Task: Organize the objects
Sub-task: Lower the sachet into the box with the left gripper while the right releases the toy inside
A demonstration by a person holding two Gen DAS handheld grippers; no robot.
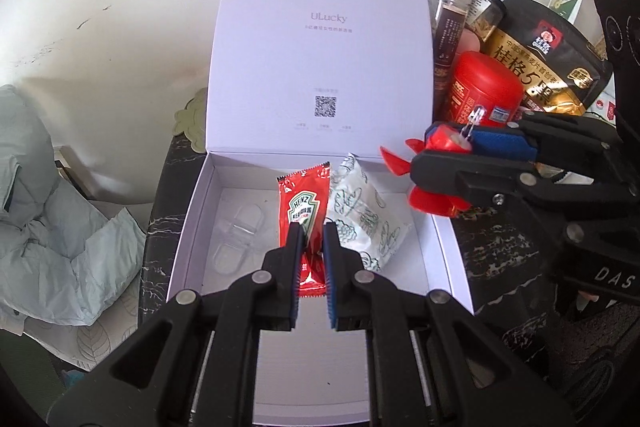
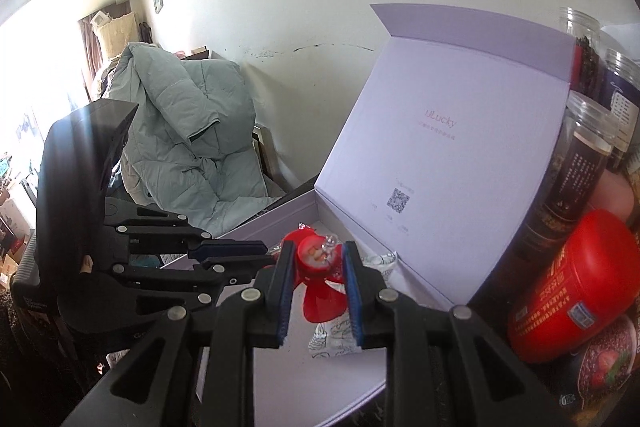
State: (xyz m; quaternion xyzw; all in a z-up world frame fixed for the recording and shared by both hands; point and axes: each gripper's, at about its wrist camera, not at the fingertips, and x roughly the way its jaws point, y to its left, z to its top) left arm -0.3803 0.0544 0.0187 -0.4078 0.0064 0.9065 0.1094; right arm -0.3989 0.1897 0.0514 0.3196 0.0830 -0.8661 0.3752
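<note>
A white box (image 1: 191, 223) stands open on the dark table, its lid (image 1: 320, 39) upright at the back. Inside lie a white patterned sachet (image 1: 362, 223) and a clear plastic piece (image 1: 239, 231). My left gripper (image 1: 313, 231) hovers over the box, shut on the lower part of a red Heinz ketchup packet (image 1: 301, 201). My right gripper (image 2: 318, 251) is shut on a small red toy fan (image 2: 314, 261) with red blades and a clear bulb. In the left wrist view the right gripper (image 1: 430, 149) holds the toy fan (image 1: 440, 141) above the box's right wall. The left gripper (image 2: 266, 254) shows at the left of the right wrist view.
To the right of the box crowd a red tin (image 1: 486, 95), a black-and-gold oat bag (image 1: 548, 59) and several tall clear jars (image 1: 448, 39). A pale green padded jacket (image 1: 48, 211) lies left of the table. A white wall runs behind the lid.
</note>
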